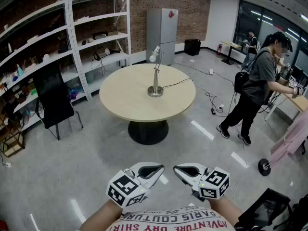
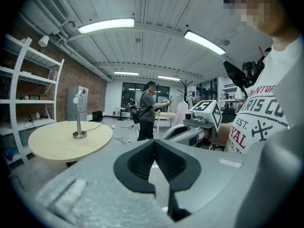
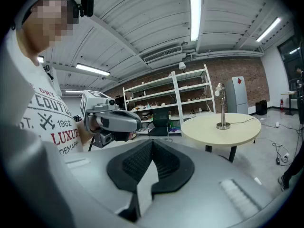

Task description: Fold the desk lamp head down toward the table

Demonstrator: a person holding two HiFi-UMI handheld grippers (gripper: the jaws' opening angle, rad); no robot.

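- Two grippers hung low in the head view, at 6 o'clock from the round table (image 1: 126, 106) and well apart from it; the left gripper (image 1: 153, 170) and the right gripper (image 1: 183, 171) angled toward each other, near but not touching.
- The left gripper's jaws were pressed together with nothing between them, as its own view showed; the right gripper's jaws were likewise together and empty in the right gripper view.
- The desk lamp (image 1: 155, 78) stood upright near the table's centre, at 12 o'clock from the grippers and untouched; its head (image 1: 154, 55) sat raised at the top of the stem; a cable (image 1: 177, 84) ran from the base toward 2 o'clock.
- White shelving (image 1: 96, 32) stood at 10 o'clock from the table; a black chair (image 1: 53, 100) at 9 o'clock; a grey fridge (image 1: 162, 30) at 12 o'clock; a person (image 1: 255, 90) at 3 o'clock.
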